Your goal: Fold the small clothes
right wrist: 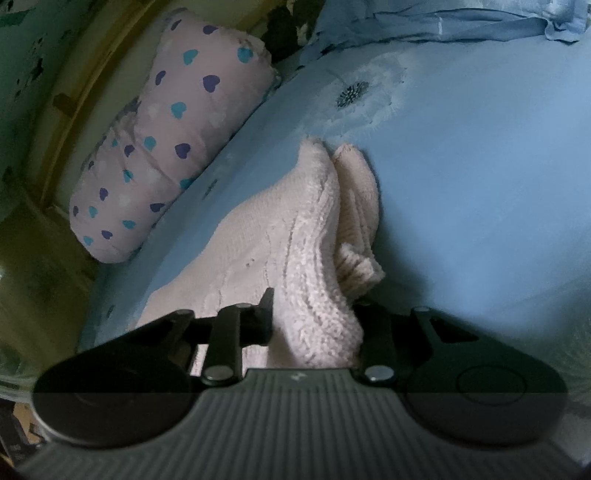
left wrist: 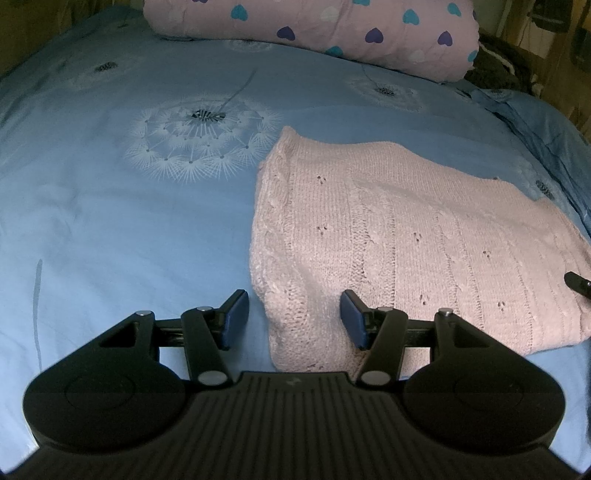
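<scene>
A pink knitted sweater (left wrist: 406, 240) lies on a bed covered by a blue sheet (left wrist: 110, 221) printed with white dandelion heads. In the left wrist view the garment lies folded, to the right of the largest dandelion, its near left corner reaching down between the fingers of the left gripper (left wrist: 294, 319). That gripper hovers over this corner with its jaws apart; the blue pads (left wrist: 236, 314) stand clear on either side of the knit and do not press on it. At the far right edge of that view a small dark tip, probably part of the other gripper, shows over the sweater's right side.

In the right wrist view the right gripper (right wrist: 314, 325) is clamped on a thick bunched edge of the sweater, the wool filling the gap between its black fingers and rising in a fold ahead of them. A ribbed cuff or hem hangs beside that fold.

A pink bolster pillow (left wrist: 314, 33) with blue and purple hearts lies at the far end of the bed, well apart from the sweater.
</scene>
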`<state>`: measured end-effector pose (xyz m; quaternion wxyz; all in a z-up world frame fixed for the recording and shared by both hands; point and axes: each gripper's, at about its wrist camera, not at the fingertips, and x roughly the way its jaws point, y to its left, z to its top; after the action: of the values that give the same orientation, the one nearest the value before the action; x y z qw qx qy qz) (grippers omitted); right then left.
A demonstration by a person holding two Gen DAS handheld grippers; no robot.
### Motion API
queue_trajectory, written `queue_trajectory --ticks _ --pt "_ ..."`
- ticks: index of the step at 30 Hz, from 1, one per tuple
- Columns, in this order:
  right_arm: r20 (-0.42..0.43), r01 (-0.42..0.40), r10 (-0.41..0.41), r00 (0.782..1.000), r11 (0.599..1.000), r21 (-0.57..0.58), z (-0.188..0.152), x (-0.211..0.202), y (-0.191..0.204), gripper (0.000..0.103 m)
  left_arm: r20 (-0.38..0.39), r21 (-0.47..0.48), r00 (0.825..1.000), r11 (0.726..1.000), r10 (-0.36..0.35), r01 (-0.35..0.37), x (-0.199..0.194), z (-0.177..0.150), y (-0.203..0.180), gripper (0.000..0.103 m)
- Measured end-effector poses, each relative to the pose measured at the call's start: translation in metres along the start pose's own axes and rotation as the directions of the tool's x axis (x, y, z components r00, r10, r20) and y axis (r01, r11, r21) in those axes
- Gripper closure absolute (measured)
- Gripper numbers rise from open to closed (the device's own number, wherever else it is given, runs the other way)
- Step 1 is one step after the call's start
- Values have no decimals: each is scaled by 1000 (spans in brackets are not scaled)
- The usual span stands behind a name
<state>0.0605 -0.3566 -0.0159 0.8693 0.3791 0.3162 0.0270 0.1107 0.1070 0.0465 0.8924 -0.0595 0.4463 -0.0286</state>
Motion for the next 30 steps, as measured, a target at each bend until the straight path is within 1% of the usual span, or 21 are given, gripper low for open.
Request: queue_trajectory --ticks 4,9,13,17,22,26,30 --pt "11 -9 8 1000 1000 24 1 -2 -1 74 0 -5 1000 1000 -4 4 -1 1 1 42" --pt "9 -65 65 998 996 67 5 -5 -2 74 2 -5 1000 1000 -5 5 -2 1 2 42" --pt "29 -93 92 995 995 36 4 -10 8 75 6 -2 1000 1000 -5 5 -3 1 2 42" --pt "48 -137 136 990 991 12 3 -17 21 75 9 0 1000 1000 -2 2 -5 1 3 42" --pt "76 -130 137 988 988 -83 3 -20 46 75 21 0 1000 1000 -2 2 -10 2 3 42" --pt "86 -138 147 985 986 -97 4 -19 63 76 33 -9 999 1000 3 -2 -14 3 7 42" --pt "82 -137 150 985 981 -137 4 -17 83 76 42 -32 999 1000 1 0 -18 6 13 42"
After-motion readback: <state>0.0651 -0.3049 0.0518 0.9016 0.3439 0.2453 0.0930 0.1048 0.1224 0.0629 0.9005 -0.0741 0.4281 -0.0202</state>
